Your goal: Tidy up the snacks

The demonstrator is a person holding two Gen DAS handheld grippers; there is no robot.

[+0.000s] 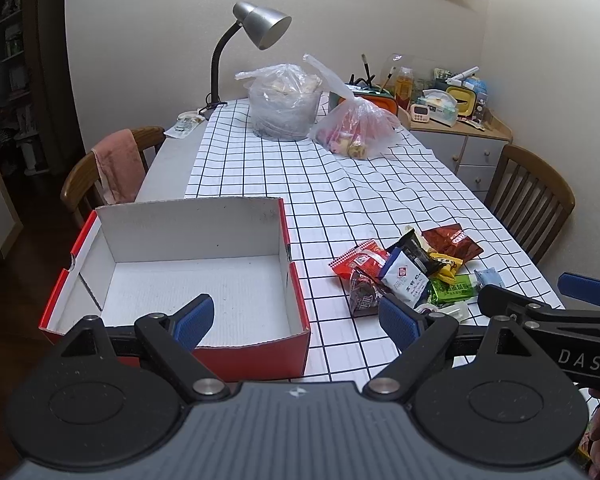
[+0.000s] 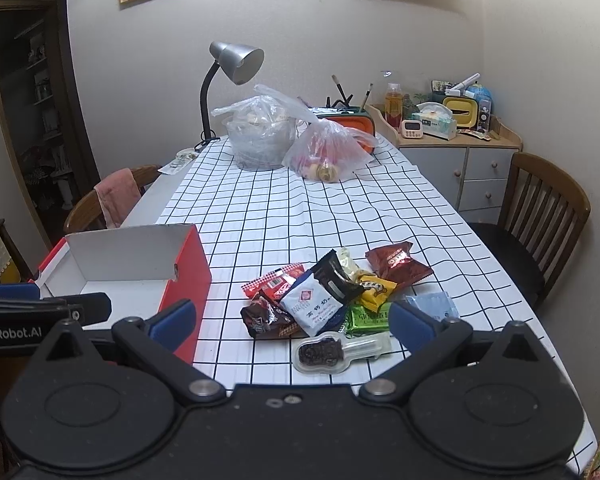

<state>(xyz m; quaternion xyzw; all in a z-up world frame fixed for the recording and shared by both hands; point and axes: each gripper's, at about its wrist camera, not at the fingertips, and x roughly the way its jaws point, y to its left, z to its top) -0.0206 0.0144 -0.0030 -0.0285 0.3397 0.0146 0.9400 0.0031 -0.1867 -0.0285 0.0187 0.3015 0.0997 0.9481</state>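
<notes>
A long table [image 2: 340, 216] under a white cloth ruled with a black grid fills a small pale-walled room, with wooden chairs at either side.

The task's things lie on its near part: a loose heap of small wrapped snacks [image 2: 332, 296] in red, white, black, yellow, green and dark brown packets, several overlapping, with a clear plastic blister pack of dark pieces [image 2: 324, 354] at the near edge of the heap and a pale blue sachet [image 2: 434, 304] just beside it on the right. To the left of the heap, apart from it, stands an open cardboard box, red outside and white inside [image 1: 180, 292]; nothing shows inside it.

The right hand-held gripper [image 2: 296, 320] hangs above the near side of the heap with its blue-padded jaws spread wide and nothing between the pads. The left hand-held gripper [image 1: 296, 320] is likewise released, its jaws wide and bare, poised over the near right corner of the box. Neither touches a packet or the box.

By the look of it the sorting has not begun: every snack seems to be out on the cloth, so the step in hand is the first pick. The next move probably calls for the right hand-held gripper to come down on one packet at the edge of the heap, the blister pack being nearest, and to pinch it alone without dragging its neighbours, then carry it left over the box wall.

Farther back stand a grey gooseneck desk lamp [image 2: 232, 72], two filled translucent plastic bags [image 2: 292, 140] and a cluttered corner cabinet [image 2: 456, 156].
</notes>
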